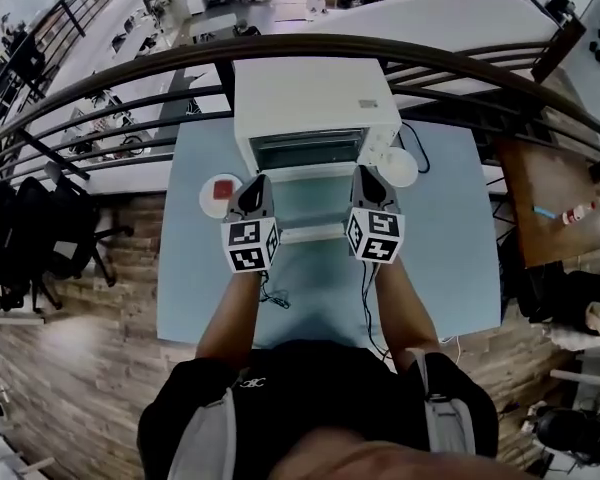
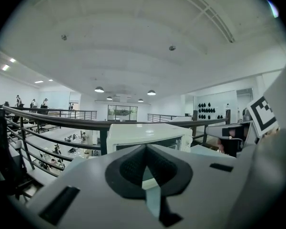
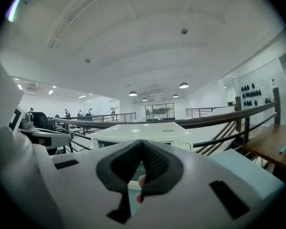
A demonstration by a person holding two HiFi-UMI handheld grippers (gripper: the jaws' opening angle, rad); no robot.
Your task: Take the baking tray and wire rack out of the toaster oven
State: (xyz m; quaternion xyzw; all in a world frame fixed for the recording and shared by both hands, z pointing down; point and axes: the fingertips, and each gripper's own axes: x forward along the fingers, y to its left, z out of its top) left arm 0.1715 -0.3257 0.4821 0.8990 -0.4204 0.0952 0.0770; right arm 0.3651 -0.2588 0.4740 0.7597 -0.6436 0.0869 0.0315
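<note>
Blk shirt [image 1: 310,378], blue tbl [image 1: 440,268], toaster oven [image 1: 310,93], railing [image 1: 310,45]

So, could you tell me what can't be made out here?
Head view: baking tray and wire rack, toaster oven cavity too dark and small.
Both gripper views: oven opening mostly covered by the left gripper and right gripper.
Head view: red round item beside the oven, too small.

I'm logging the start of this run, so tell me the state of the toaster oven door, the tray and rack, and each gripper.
toaster oven door: open, folded down toward the person.
baking tray and wire rack: not on the table; can't be made out inside the oven.
left gripper: shut, holding nothing.
right gripper: shut, holding nothing.
</note>
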